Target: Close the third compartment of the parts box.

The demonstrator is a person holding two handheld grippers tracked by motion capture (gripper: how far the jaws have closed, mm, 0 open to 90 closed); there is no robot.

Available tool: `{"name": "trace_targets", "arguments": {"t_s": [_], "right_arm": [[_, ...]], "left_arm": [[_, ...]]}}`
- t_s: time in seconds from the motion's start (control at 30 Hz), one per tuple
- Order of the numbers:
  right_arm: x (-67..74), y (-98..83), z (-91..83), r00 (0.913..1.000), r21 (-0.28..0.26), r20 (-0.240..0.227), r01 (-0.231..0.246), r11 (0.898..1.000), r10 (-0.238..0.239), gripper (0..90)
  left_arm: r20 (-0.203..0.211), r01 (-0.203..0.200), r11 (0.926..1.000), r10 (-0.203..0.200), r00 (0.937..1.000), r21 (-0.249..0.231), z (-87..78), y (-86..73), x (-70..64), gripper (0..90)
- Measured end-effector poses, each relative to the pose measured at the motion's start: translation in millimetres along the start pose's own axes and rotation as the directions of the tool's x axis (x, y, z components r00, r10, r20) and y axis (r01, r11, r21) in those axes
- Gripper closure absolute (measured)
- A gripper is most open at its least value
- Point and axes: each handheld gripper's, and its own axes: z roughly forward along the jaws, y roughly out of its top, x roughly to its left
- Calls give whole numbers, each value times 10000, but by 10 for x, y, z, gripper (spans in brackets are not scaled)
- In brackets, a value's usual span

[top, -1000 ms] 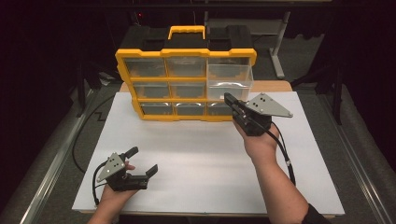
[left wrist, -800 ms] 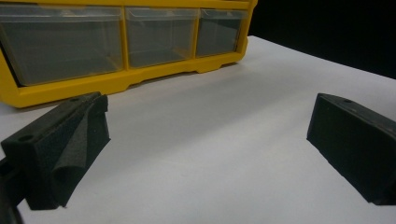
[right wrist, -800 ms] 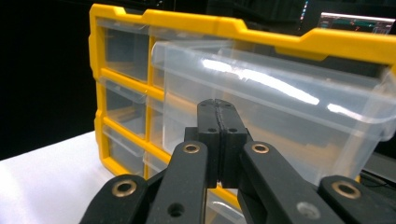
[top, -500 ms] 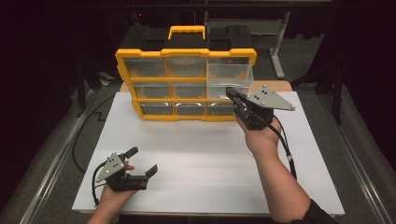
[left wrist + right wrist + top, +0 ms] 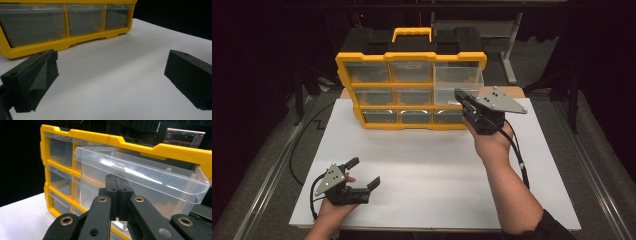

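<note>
Drawer (image 5: pixel 460 89), clear plastic, is the item in hand: it stands partly pulled out of the right column, middle row, of the yellow organizer (image 5: pixel 412 57), its long axis running across the cabinet front. Working left to right from my remote station: my left claw (image 5: pixel 364 173) rests low on the white surface (image 5: pixel 427 165), jaws wide with nothing between them, well apart from the organizer. My right claw (image 5: pixel 460 95) is up at the drawer's front, jaws pressed together; whether they pinch the drawer's lower lip I cannot confirm, since the pads hide the contact. The drawer lies directly ahead of the right claw, so the right hand is much the nearer. Count: one organizer, nine drawers in three rows of three, one drawn out, two claws.
</note>
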Motion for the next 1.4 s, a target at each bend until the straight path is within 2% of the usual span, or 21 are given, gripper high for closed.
{"name": "trace_targets", "arguments": {"t_s": [0.47,0.7,1.4], "right_arm": [[-41,22,125,9997,99,238,38,9999,-41,900],[-96,5,196,9993,183,348,-116,9998,110,900],[-179,38,343,9981,442,606,23,9990,-50,900]], "left_arm": [[59,-23,10000,23,10000,33,7,-1,-4,2],[17,-78,9999,78,10000,64,6,-4,1,2],[8,-76,10000,76,10000,24,-4,-3,4,2]]}}
